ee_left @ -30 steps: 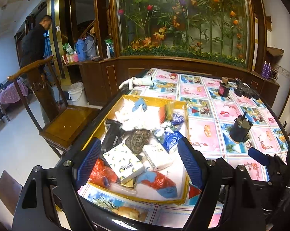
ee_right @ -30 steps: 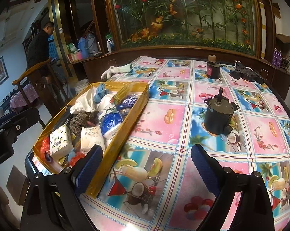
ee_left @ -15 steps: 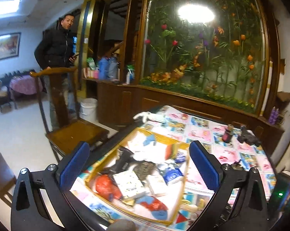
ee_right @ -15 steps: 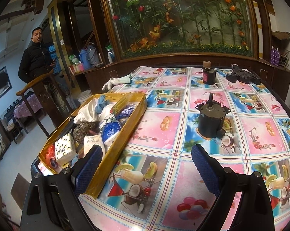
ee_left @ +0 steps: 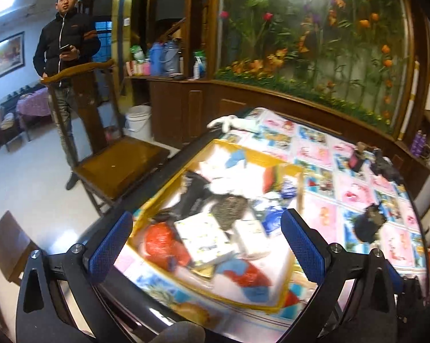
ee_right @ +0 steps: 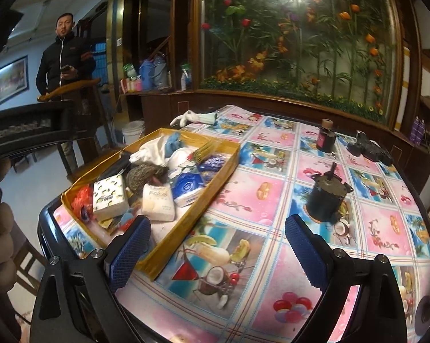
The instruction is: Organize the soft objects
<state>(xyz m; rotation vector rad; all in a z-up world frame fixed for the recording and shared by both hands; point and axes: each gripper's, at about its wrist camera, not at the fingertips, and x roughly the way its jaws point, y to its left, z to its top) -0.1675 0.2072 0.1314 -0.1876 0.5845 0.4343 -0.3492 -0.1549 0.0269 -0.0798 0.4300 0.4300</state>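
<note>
Two grippers, both with jaws spread wide and nothing between the blue pads: the left gripper (ee_left: 206,250) hangs above the near end of the yellow tray (ee_right: 198,205), the right gripper (ee_right: 217,253) sits just beside the tray's near right wall, over the patterned tablecloth (ee_right: 272,285). All soft goods lie inside the tray, probably gathered there as one container for sorting: a spotted tissue pack (ee_right: 110,197) beside a white tissue pack (ee_right: 158,202), a blue tissue pack (ee_right: 186,190) toward the right wall, a red plastic bag (ee_left: 163,244) at the tray's near left corner, white cloth (ee_right: 152,151) at the far end. A white glove (ee_right: 193,117) lies outside, beyond the tray's far end, so likely not yet collected. Hard items stay well apart to the tray's right: a dark motor (ee_right: 326,197) and a small bottle (ee_right: 325,139). The left view is motion-blurred, so finer detail is unreadable.
</note>
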